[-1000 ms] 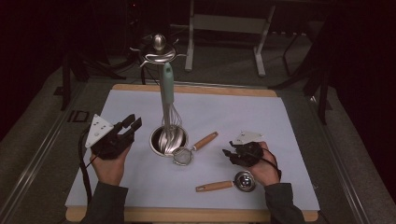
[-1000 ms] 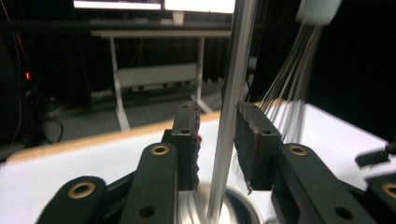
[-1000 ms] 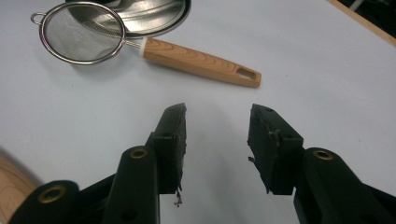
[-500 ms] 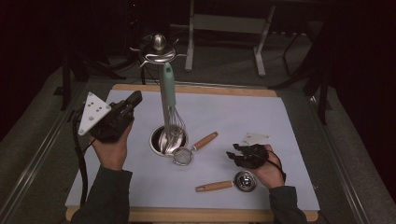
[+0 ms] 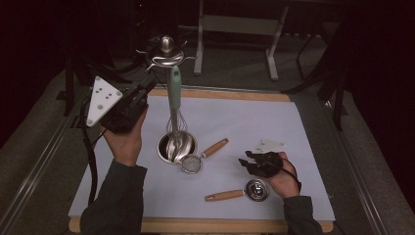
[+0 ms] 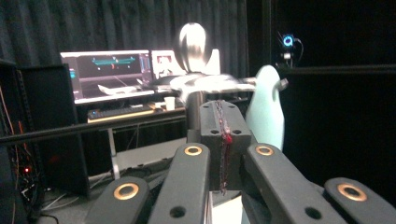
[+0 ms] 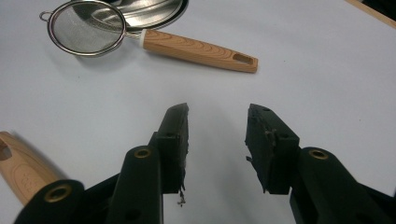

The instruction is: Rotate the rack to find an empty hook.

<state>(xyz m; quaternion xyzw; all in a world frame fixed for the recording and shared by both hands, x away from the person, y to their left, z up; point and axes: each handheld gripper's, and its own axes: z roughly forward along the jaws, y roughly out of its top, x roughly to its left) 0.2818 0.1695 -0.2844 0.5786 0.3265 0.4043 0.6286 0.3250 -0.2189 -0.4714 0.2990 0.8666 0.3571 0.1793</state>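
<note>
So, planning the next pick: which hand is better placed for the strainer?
Right, probably: right tongs open and empty, having just closed slightly, strainer just ahead; left tongs shut, up beside the whisk.

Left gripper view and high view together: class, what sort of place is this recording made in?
Probably a lab or recording studio, not a kitchen: black curtains, a lit computer monitor on a desk, and utensils laid on a white mat.

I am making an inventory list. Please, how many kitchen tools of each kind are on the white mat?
Whisk: 1
Metal holder cup: 1
Small strainer with wooden handle: 1
Measuring scoop with wooden handle: 1
Total: 4
</note>
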